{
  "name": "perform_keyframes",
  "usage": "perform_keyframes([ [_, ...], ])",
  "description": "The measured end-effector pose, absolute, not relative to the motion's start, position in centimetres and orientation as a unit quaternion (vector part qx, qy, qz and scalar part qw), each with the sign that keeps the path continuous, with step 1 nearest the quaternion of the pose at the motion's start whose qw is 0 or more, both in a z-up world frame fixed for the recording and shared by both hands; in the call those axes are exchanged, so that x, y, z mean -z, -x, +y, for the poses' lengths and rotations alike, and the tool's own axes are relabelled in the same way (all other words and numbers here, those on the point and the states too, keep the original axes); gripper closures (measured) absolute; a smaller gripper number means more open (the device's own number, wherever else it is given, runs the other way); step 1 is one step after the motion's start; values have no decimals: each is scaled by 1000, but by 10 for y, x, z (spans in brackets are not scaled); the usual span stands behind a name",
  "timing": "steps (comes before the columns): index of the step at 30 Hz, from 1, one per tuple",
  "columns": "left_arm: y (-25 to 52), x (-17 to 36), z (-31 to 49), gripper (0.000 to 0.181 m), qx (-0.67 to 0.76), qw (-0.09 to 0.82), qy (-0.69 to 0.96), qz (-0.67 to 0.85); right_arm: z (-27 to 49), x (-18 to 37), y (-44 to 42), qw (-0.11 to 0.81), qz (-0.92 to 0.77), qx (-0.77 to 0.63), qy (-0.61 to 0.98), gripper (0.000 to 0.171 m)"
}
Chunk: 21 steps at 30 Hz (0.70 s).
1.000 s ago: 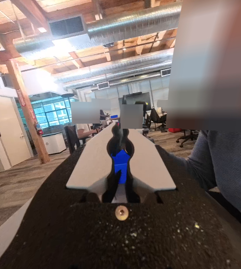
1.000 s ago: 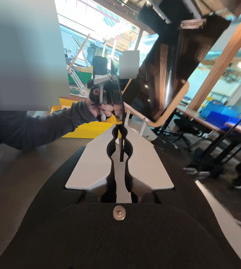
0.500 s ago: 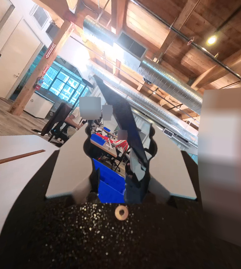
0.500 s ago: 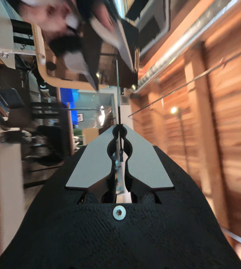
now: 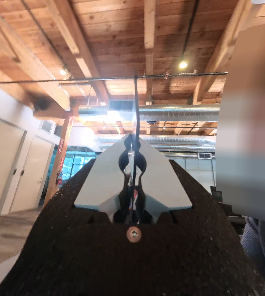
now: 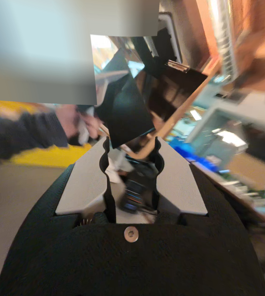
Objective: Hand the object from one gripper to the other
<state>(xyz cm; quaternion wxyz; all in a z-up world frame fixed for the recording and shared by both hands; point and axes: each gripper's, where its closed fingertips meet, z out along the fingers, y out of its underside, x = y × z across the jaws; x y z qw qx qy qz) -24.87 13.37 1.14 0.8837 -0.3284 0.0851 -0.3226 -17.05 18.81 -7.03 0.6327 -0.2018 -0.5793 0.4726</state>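
Note:
The object is a thin, glossy dark clipboard with a tan rim and a metal clip. In the left wrist view I see it edge-on as a dark line (image 5: 136, 108) rising from between my fingers. My left gripper (image 5: 132, 138) is shut on it. In the right wrist view the clipboard (image 6: 176, 89) stretches up to the right beyond my right gripper (image 6: 131, 140), which is open and empty just short of it. The left gripper (image 6: 125, 115) shows there as a black wedge on the board, with a person's hand (image 6: 74, 123) behind it. This view is motion-blurred.
The left wrist view points up at wooden ceiling beams (image 5: 149, 32), silver ducts (image 5: 176, 113) and white doors (image 5: 16, 168). The right wrist view shows a yellow bin (image 6: 51, 155), blue bins (image 6: 184, 150), a cluttered desk (image 6: 240, 184) and a dark sleeve (image 6: 24, 133).
My right gripper was shut on the clipboard's edge and has opened and come off it. My left gripper, open around the board half a second ago, has shut on it. Both views swung.

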Motion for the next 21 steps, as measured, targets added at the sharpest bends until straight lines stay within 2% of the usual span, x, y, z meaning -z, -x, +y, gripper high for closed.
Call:
perform_keyframes([
  [3, 235, -11, 123, 181, 325, 887, 301, 128, 190, 63, 167, 450, -534, -655, 288, 115],
  [5, 227, -9, 123, 181, 322, 887, 299, 143, 182, 67, 166, 340, -527, -714, 311, 116],
  [7, 218, -6, 124, 181, 328, 882, 300, 156, 171, 69, 164, 276, -528, -742, 307, 124],
  [8, 215, -5, 126, 181, 333, 878, 303, 160, 169, 70, 166, 268, -529, -743, 310, 129],
  [10, 208, -2, 129, 181, 341, 872, 308, 169, 166, 71, 169, 285, -532, -738, 302, 153],
  [12, 202, 0, 132, 181, 345, 869, 311, 172, 165, 74, 172, 312, -545, -718, 300, 170],
  [15, 207, 1, 137, 179, 350, 868, 322, 146, 165, 72, 167, 348, -565, -693, 282, 171],
  [16, 213, 1, 139, 169, 338, 875, 324, 125, 168, 70, 166, 365, -565, -683, 284, 171],
  [17, 220, 0, 142, 144, 327, 881, 326, 98, 170, 68, 163, 384, -567, -673, 279, 171],
  [19, 228, 3, 151, 107, 321, 874, 360, 62, 178, 62, 159, 432, -564, -646, 277, 171],
  [21, 235, 7, 169, 82, 327, 848, 416, 19, 187, 58, 157, 503, -565, -596, 271, 171],
])
